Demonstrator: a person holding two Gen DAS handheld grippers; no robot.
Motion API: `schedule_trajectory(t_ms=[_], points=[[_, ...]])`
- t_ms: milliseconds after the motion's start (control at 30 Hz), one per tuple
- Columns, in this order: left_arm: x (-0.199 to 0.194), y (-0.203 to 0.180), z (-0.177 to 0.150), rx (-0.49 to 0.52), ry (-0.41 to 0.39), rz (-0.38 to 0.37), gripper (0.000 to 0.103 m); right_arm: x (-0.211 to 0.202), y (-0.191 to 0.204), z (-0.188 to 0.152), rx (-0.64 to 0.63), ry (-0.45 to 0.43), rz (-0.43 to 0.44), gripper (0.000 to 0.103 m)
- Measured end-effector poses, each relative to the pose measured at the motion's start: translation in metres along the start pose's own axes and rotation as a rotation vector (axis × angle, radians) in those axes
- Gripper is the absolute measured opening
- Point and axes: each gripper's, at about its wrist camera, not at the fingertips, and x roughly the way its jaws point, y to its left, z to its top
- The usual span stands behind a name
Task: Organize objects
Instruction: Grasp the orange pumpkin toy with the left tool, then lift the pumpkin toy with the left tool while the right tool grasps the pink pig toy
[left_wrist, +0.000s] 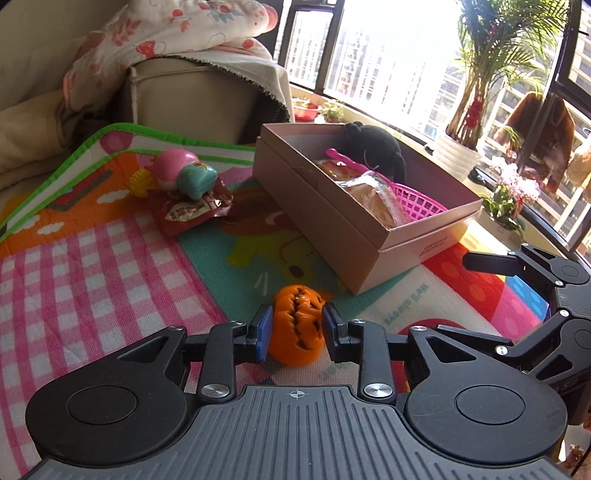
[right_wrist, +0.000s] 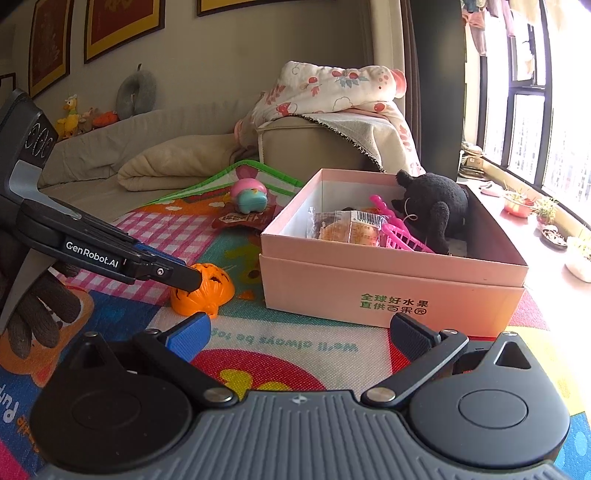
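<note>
An orange jack-o'-lantern pumpkin toy (left_wrist: 295, 332) lies on the colourful play mat (left_wrist: 110, 266), just in front of the pink cardboard box (left_wrist: 332, 236). My left gripper (left_wrist: 297, 325) straddles it, one blue pad close against each side, and the toy rests on the mat (right_wrist: 295, 347). In the right wrist view the left gripper (right_wrist: 192, 277) reaches down over the pumpkin (right_wrist: 207, 291), held by a gloved hand (right_wrist: 40, 306). My right gripper (right_wrist: 301, 325) stands wide open before the box (right_wrist: 369, 273) with nothing between its fingers.
The box holds a black plush animal (right_wrist: 432, 206), a pink plastic basket (right_wrist: 402, 236) and a wrapped bread (right_wrist: 347, 229). A pink-and-teal toy (left_wrist: 184, 173) and a red snack packet (left_wrist: 192, 214) lie on the mat behind. A sofa with blankets (right_wrist: 314, 96) stands beyond; window ledge with plants at right.
</note>
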Motion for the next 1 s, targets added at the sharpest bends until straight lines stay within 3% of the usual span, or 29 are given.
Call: schedule_trajectory(t_ms=[133,233,433,633,800,1000], points=[[0.014,-0.009,0.002,0.033,0.037,0.024,0.042,0.001,0.0,0.0,-0.001,0.004,0.002,0.103],[0.023,-0.018,0.001,0.067,0.036,0.047,0.043,0.0,0.0,0.0,0.001,0.003,0.001,0.103],[0.012,-0.011,-0.002,-0.03,-0.055,0.046,0.04,0.002,0.001,0.0,-0.007,0.017,-0.003,0.103],[-0.025,0.032,-0.035,-0.271,-0.235,0.11,0.04,0.006,0.022,0.012,-0.125,0.033,-0.027,0.103],[-0.044,0.074,-0.056,-0.443,-0.353,0.212,0.04,0.013,0.064,0.073,-0.271,-0.016,0.015,0.103],[-0.051,0.094,-0.068,-0.565,-0.404,0.164,0.04,0.108,0.1,0.169,-0.179,0.155,0.091,0.103]])
